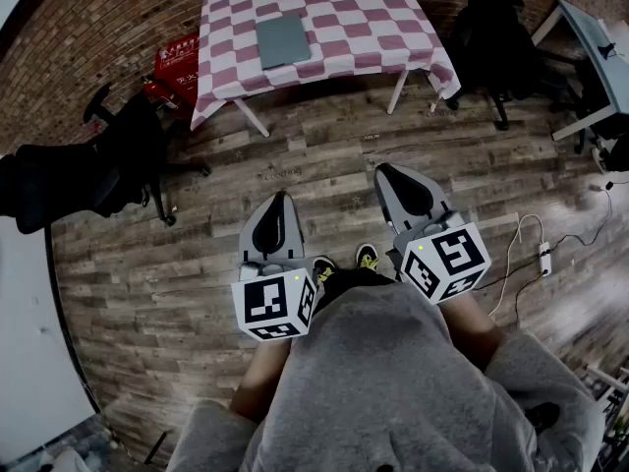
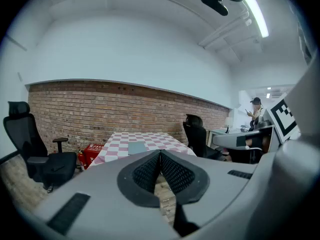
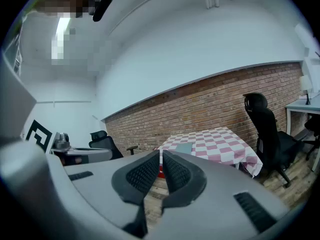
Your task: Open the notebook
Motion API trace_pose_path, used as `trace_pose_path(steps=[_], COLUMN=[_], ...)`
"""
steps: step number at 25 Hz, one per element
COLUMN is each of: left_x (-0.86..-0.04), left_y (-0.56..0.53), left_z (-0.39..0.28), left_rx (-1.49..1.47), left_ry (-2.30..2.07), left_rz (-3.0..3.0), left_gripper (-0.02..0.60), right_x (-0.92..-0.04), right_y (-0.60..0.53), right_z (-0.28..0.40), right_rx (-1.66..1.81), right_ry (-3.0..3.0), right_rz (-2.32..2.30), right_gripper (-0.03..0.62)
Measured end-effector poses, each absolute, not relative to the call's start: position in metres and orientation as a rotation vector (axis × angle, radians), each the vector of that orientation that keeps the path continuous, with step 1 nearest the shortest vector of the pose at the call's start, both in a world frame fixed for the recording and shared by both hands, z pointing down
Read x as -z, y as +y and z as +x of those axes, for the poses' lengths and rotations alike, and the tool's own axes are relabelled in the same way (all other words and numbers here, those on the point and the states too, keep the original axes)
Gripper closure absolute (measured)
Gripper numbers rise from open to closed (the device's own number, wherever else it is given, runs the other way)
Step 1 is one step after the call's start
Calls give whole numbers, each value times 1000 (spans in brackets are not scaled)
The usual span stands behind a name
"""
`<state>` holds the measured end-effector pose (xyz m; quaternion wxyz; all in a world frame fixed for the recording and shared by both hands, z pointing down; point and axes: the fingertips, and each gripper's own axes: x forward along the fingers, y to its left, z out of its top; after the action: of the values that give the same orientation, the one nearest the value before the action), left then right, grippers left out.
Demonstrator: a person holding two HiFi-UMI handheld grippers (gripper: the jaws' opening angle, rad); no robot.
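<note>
Both tongs are closed with nothing between them: the left tongs (image 1: 278, 201) and the right tongs (image 1: 385, 169) hover side by side above the wooden floor (image 1: 324, 150). Well ahead of them, the grey notebook (image 1: 283, 40) lies shut on the checkered table (image 1: 354, 18), left of its middle, nearer the front edge.

The head view is dimly and evenly lit; soft shadows are cast on the wooden floor (image 1: 324, 155), whose planks are bowed toward the darkened corners. In the left gripper view, glare is thrown by a ceiling light strip (image 2: 256, 15) at one o'clock. Both gripper views are strongly curved at the rim, and the nearest surfaces at six o'clock are blurred.
</note>
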<state>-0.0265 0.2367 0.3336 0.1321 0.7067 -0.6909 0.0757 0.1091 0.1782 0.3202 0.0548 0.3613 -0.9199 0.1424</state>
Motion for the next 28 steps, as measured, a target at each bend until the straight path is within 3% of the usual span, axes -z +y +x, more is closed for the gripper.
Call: trace_pose_path(steps=[28], left_x=[-334], left_y=[253], left_z=[-71], left_rx=[-208], left_ry=[-1996], left_rz=[2078], left_gripper=[571], right_x=[-309], right_y=[204], right_z=[62], right_rx=[-368], right_ry=[-2855], right_rz=[1025], right_gripper=[563])
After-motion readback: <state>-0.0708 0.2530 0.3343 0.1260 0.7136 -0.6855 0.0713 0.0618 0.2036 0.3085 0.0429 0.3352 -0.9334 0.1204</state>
